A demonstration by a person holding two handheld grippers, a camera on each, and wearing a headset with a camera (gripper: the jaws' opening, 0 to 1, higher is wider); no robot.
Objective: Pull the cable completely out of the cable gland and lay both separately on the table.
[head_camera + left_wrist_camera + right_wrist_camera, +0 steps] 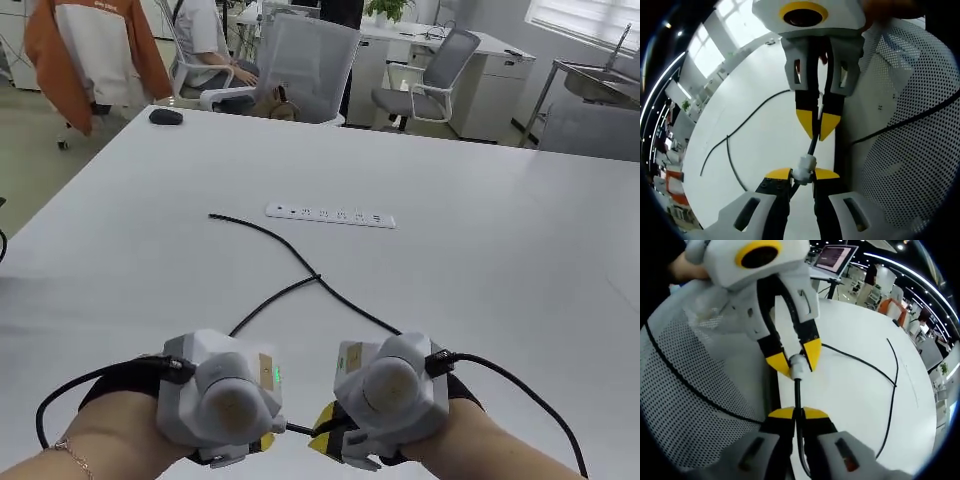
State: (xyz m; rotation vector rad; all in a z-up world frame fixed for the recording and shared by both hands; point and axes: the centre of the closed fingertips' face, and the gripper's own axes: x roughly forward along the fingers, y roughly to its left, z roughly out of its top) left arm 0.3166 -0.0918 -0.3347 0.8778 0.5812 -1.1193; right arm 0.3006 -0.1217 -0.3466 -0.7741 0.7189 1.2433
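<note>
At the table's [480, 250] 6 o'clock edge, the left gripper [801, 174] clamps the white cable gland [804, 165]. The right gripper [797, 413] pinches the black cable [797, 390] just beside it. Best to pull straight toward 3 o'clock along the cable's axis, holding the gland steady. Slack trails toward 11 o'clock.

Head view looks forward-down from counter [480, 250] near edge. Left gripper view faces right claw [818, 131] close up; right gripper view faces left claw [796, 364]; both share cable [812, 147] between.
</note>
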